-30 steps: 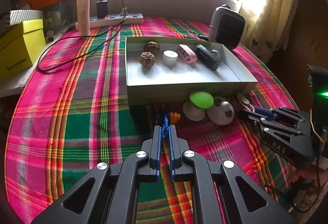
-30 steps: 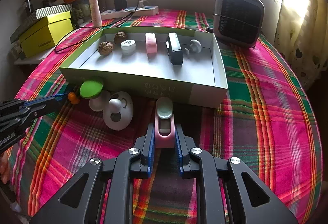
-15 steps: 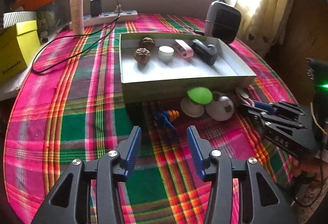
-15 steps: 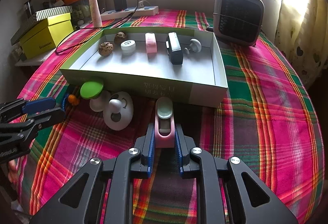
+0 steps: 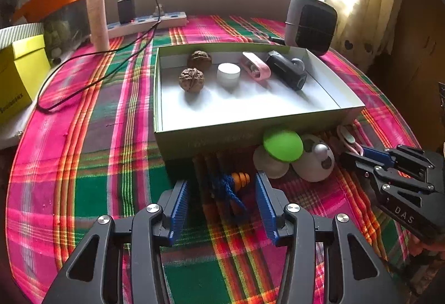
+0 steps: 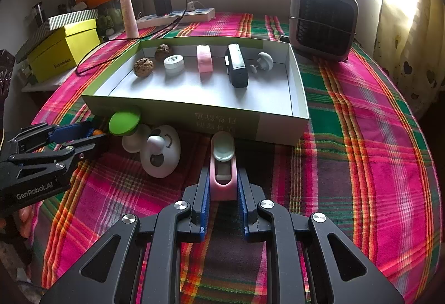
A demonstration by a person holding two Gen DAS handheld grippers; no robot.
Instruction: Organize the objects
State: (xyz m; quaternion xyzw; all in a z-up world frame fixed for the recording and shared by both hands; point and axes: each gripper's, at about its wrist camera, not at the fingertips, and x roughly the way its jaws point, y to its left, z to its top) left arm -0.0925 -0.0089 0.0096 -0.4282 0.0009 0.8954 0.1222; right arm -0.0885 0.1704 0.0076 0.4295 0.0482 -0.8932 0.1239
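Observation:
A blue cord with an orange earplug [image 5: 240,178] lies on the plaid cloth just in front of the shallow green box [image 5: 250,134]. My left gripper [image 5: 221,180] stands open around it, pads clear of it on both sides. My right gripper [image 6: 223,173] is shut on a pink clip with a pale green cap [image 6: 222,153], resting on the cloth against the box's front wall [image 6: 172,112]. Between the grippers sit a green-topped mushroom piece [image 5: 282,144] and a white egg-shaped face toy [image 6: 160,152]. Inside the box lie two walnuts, a white cap, a pink clip, a black device and a grey knob.
A small heater [image 6: 324,23] stands behind the box at the right. A power strip [image 5: 147,23] with a charger and black cable runs along the back left, beside an upright tube [image 5: 97,17]. A yellow box [image 5: 16,81] sits off the table's left edge.
My left gripper has gone from shut on the blue cord to open, and the cord now lies on the cloth between its fingers. The right gripper has stayed put.

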